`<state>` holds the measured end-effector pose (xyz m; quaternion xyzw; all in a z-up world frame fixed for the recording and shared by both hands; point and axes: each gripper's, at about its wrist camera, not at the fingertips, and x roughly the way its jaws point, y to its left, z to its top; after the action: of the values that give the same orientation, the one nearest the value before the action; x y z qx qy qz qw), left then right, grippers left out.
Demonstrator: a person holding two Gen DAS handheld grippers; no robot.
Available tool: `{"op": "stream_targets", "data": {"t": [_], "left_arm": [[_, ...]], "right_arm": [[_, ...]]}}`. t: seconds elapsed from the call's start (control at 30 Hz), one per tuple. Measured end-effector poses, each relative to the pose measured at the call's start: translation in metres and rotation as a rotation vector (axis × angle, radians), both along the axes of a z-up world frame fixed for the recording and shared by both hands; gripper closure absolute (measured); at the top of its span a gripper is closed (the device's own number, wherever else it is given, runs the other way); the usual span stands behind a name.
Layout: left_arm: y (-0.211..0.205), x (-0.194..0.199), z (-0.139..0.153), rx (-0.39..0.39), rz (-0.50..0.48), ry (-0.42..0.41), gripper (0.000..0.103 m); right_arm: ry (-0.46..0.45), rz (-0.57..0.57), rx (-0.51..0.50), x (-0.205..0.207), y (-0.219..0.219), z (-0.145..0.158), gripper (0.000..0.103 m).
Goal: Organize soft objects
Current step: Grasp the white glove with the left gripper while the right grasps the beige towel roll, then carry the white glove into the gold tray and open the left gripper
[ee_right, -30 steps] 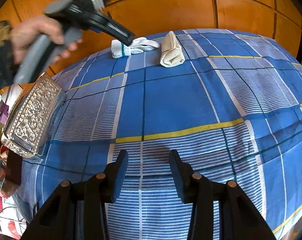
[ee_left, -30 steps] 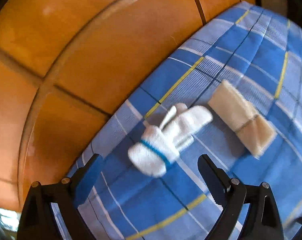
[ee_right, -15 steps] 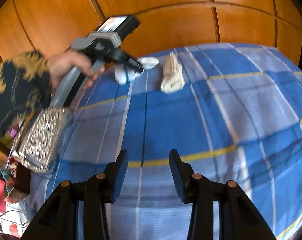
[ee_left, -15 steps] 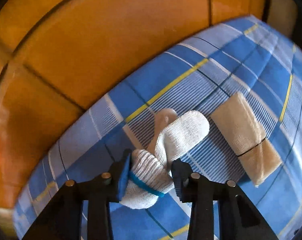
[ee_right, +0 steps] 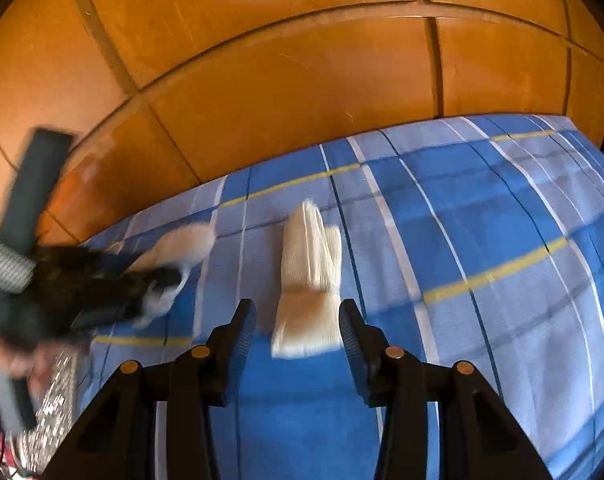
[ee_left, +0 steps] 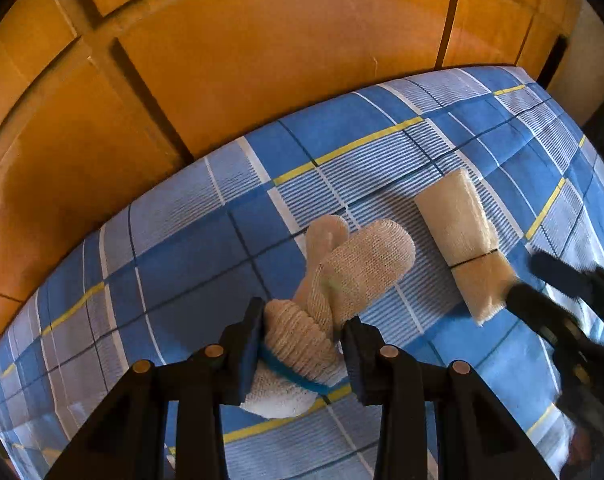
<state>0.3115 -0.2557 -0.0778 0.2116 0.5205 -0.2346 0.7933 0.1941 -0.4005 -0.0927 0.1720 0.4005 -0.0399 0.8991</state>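
A pair of white knitted gloves with a blue cuff band [ee_left: 334,292] lies on the blue checked bedsheet [ee_left: 190,264]. My left gripper [ee_left: 302,344] is shut on the glove cuffs. A folded cream cloth bound with a black band [ee_left: 462,240] lies to the right of the gloves. In the right wrist view this cloth [ee_right: 308,276] lies between the tips of my right gripper [ee_right: 298,328], which is open with its jaws on either side of the cloth's near end. The left gripper [ee_right: 86,284] and the gloves [ee_right: 178,246] show blurred at the left.
A glossy orange wooden headboard [ee_left: 262,60] runs along the far edge of the bed. My right gripper [ee_left: 562,308] shows blurred at the right of the left wrist view. A silver patterned box [ee_right: 54,412] sits at the bed's left edge.
My left gripper closed on the glove cuffs and stays there. My right gripper moved forward across the bed to the folded cream cloth, which now lies between its open jaws.
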Motion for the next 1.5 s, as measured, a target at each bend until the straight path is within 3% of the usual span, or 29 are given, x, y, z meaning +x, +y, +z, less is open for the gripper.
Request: {"op": "stream_targets", "data": {"t": [0.2,0.27,0.33,0.4,0.67,0.93,1.2,1.5], "left_arm": [[0.007,-0.002,0.008,-0.037,0.023,0.014,0.066],[0.009,-0.002,0.011,-0.044,0.031,0.014,0.066],[0.011,-0.001,0.014,-0.054,0.042,0.018,0.066],[0.014,0.0,0.017,-0.059,0.057,0.02,0.066],[0.051,0.021,0.049,-0.106,0.223,-0.002,0.066],[0.137,0.043,0.101,-0.121,0.434,-0.078,0.066],[0.266,0.048,0.147,-0.104,0.664,-0.157,0.066],[0.4,0.002,0.179,-0.102,0.81,-0.234,0.066]], "right_arm": [[0.118,0.019,-0.102,0.044,0.006,-0.016,0.06],[0.118,0.042,-0.128,0.042,0.009,-0.018,0.066],[0.113,0.064,-0.152,0.035,0.014,-0.018,0.091],[0.115,0.071,-0.136,0.025,0.016,-0.016,0.094],[0.154,0.141,-0.078,-0.012,0.041,-0.019,0.096],[0.156,0.137,-0.068,-0.034,0.053,-0.025,0.096],[0.172,0.125,-0.055,-0.033,0.051,-0.027,0.095],[0.201,0.064,-0.088,-0.027,0.05,-0.024,0.076]]}}
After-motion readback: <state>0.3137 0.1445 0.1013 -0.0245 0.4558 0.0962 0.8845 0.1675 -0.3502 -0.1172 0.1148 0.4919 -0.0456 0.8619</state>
